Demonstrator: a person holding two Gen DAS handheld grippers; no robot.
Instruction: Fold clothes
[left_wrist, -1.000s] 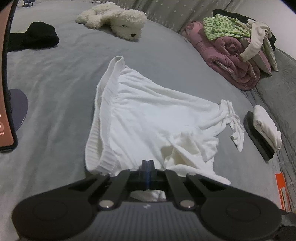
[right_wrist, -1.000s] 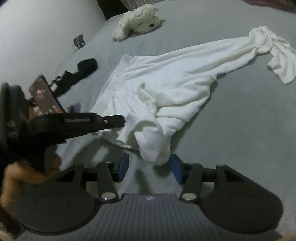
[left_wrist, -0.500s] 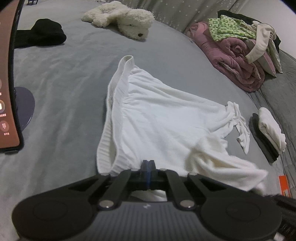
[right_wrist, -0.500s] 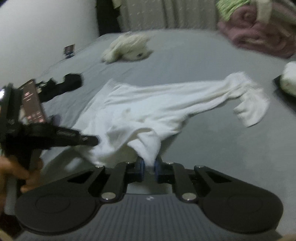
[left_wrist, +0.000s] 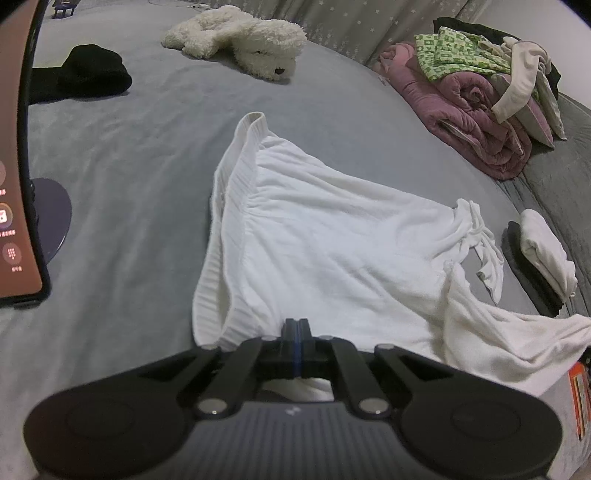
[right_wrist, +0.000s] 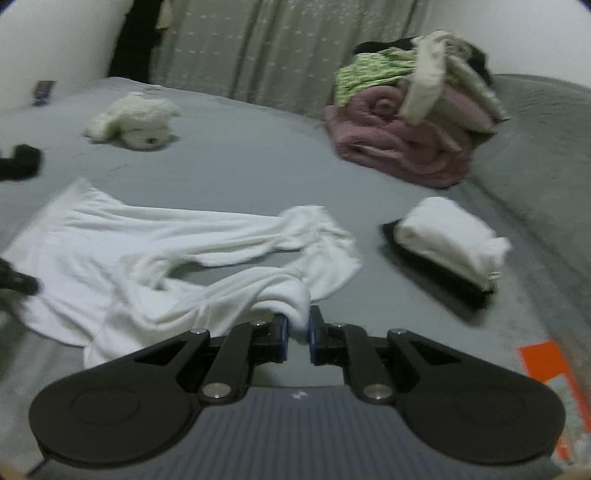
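1. A white garment (left_wrist: 332, 251) is spread across the grey bed (left_wrist: 147, 155), with its ribbed hem toward the left gripper and one sleeve stretched out toward the right gripper.
2. The left gripper (left_wrist: 298, 334) is seen pressed fully together, its blue pads meeting on the near edge of the garment by the hem.
3. The right gripper (right_wrist: 297, 328) is held nearly closed, and a bunched sleeve end is pinched between its pads.
4. A folded white cloth on a dark base (right_wrist: 447, 240) is seen just beyond the sleeves.
5. A pile of clothes (left_wrist: 480, 92) is heaped on a pink blanket farther back.
6. A white plush toy (left_wrist: 243, 44) and a black garment (left_wrist: 81, 77) lie well apart at the far side.
7. A phone screen (left_wrist: 14, 184) is seen at the left edge.
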